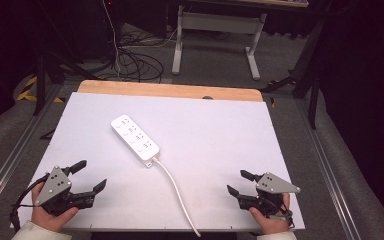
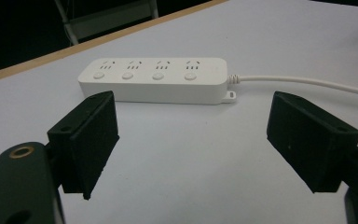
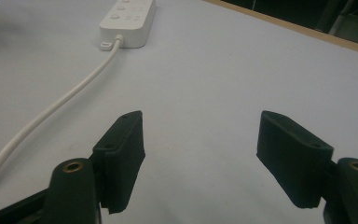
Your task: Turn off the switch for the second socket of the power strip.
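A white power strip with several sockets and round buttons lies at an angle near the middle of the white table. Its white cable runs from its near end to the table's front edge. My left gripper rests at the front left, open and empty, jaws pointing toward the strip. Through the left gripper view the strip lies beyond the wide-apart jaws. My right gripper sits at the front right, open, nothing between its jaws. The right gripper view has the strip and cable far to the left.
A wooden strip borders the table's far edge. Beyond it on the floor lie dark cables and a white desk frame. Metal rails run along both sides of the table.
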Action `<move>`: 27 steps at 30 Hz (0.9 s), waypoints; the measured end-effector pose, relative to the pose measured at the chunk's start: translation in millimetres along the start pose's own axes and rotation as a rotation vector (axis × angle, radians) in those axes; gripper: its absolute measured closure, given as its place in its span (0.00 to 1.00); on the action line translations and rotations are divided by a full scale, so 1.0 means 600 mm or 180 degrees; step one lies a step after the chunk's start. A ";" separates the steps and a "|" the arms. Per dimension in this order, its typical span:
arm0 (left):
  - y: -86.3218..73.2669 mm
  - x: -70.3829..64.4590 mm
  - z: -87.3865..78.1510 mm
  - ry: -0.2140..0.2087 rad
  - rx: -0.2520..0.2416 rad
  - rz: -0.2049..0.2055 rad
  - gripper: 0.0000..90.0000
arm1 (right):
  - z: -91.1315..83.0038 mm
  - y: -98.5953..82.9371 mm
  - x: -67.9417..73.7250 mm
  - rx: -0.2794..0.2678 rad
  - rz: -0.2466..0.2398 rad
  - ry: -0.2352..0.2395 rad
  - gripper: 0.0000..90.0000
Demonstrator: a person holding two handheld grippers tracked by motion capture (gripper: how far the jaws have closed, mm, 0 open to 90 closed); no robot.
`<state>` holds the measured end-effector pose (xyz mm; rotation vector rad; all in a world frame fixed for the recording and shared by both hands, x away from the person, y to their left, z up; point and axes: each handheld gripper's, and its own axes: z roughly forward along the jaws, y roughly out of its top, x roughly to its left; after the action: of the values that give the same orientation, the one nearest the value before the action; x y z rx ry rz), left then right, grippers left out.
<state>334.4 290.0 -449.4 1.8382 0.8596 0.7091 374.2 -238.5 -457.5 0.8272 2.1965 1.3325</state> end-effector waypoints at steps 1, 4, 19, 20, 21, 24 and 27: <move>0.000 0.000 0.000 -0.0007 0.0003 -0.0018 0.19 | 0.000 0.000 0.000 0.0000 0.0000 0.0000 0.36; 0.002 -0.001 -0.002 -0.0042 -0.0012 -0.0057 0.19 | 0.000 0.000 0.001 0.0000 -0.0012 -0.0001 0.36; 0.012 -0.001 -0.006 -0.0054 0.0048 -0.0010 0.20 | 0.000 0.001 0.001 -0.0002 -0.0023 0.0030 0.37; 0.012 -0.001 -0.006 -0.0061 0.0043 -0.0012 0.20 | 0.000 0.000 0.002 0.0000 -0.0018 0.0030 0.37; 0.014 -0.001 -0.007 -0.0057 0.0043 -0.0035 0.20 | 0.001 0.000 0.001 -0.0002 -0.0020 0.0029 0.37; 0.016 -0.001 -0.007 -0.0065 0.0040 -0.0065 0.21 | 0.000 0.000 0.001 -0.0006 -0.0025 0.0031 0.37; 0.021 0.002 -0.008 -0.0072 0.0050 -0.0095 0.22 | 0.001 0.001 0.001 -0.0006 -0.0026 0.0031 0.37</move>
<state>335.0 289.7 -435.8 1.8402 0.8782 0.6635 374.0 -237.5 -457.4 0.8120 2.2033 1.3373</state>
